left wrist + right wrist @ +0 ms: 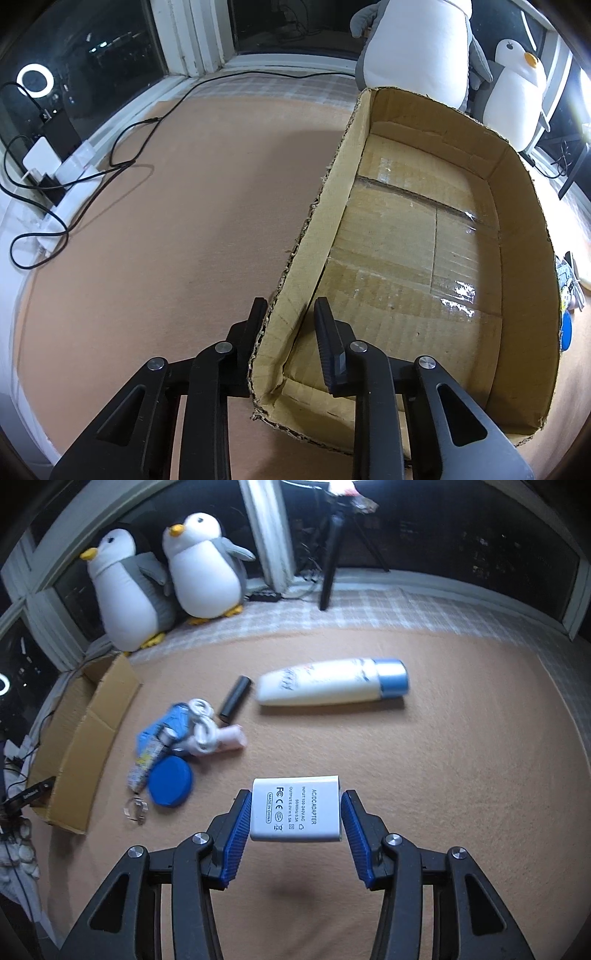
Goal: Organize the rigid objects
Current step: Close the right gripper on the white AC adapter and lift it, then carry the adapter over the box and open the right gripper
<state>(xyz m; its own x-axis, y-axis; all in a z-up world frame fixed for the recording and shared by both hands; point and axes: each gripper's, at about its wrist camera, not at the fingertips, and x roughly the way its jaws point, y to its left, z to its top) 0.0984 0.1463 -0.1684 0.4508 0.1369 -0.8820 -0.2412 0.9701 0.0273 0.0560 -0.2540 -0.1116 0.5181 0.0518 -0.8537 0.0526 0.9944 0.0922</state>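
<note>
My right gripper (295, 808) is shut on a white AC/DC adapter (295, 808), held above the tan mat. Ahead lie a white bottle with a blue cap (332, 681), a black cylinder (234, 698), a blue round lid (170, 781), a pink tube (229, 738), a white coiled cable (201, 720), blue packets (166, 727) and a metal clip (135, 808). The open cardboard box (85, 734) lies at the left. My left gripper (290, 314) straddles the box's near left wall (314, 236), one finger outside and one inside, the jaws apart around it. The box is empty inside.
Two plush penguins (166, 579) stand by the window at the back. A tripod leg (328, 565) stands at the back centre. Black cables (110, 166) and a white power strip (62, 206) lie along the left sill. A ring light (35, 79) reflects in the glass.
</note>
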